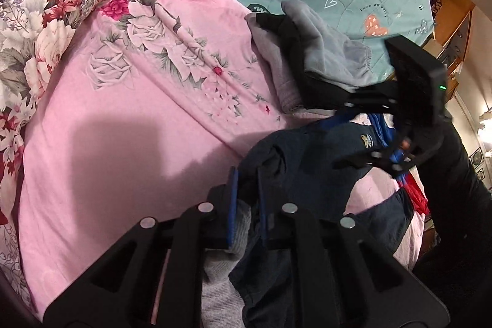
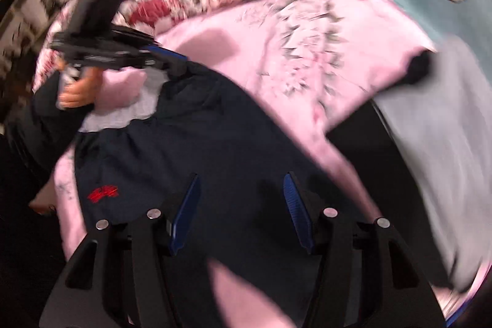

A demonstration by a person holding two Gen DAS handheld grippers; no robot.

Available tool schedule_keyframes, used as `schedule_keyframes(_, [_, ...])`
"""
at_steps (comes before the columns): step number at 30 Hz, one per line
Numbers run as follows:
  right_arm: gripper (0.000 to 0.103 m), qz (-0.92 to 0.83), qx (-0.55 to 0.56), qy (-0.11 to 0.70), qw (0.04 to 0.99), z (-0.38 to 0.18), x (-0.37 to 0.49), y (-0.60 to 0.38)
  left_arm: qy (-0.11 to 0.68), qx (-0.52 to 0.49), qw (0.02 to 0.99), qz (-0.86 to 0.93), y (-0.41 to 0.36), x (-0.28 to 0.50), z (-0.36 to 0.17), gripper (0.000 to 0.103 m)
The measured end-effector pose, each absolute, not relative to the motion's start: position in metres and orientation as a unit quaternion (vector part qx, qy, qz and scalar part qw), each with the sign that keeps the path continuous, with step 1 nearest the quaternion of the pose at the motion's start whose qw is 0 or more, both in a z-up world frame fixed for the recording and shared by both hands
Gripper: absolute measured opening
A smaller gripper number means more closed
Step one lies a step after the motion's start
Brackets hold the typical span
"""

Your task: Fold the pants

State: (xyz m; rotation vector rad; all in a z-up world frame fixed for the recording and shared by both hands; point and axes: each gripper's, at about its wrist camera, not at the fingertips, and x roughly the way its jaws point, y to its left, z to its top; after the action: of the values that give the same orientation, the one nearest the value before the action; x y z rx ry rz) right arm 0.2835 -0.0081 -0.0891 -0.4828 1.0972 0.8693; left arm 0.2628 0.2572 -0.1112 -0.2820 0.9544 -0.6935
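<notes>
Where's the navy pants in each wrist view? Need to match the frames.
Left wrist: navy pants sit lower centre-right, one edge pinched in the left gripper, with the right gripper at their far end.
Right wrist: navy pants fill the centre and lower left, under the open right gripper.
Shared landmark: the pink floral sheet beneath them.
</notes>
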Motion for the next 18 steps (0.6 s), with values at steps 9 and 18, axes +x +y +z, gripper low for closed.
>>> schedule_keyframes(9, [0.057,0.373,-0.335,0.548,0.669,-0.138,0.334,0.02,0.457,-0.121,0.812,-0.342,0.251,0.262,-0.114,0.012])
schedule_keyframes(18, [0.004,0.38,-0.299,0.515,0.707,-0.121,0.332,-0.005,0.498,-0.059,0.834,-0.231,0.235,0.289,-0.141,0.012])
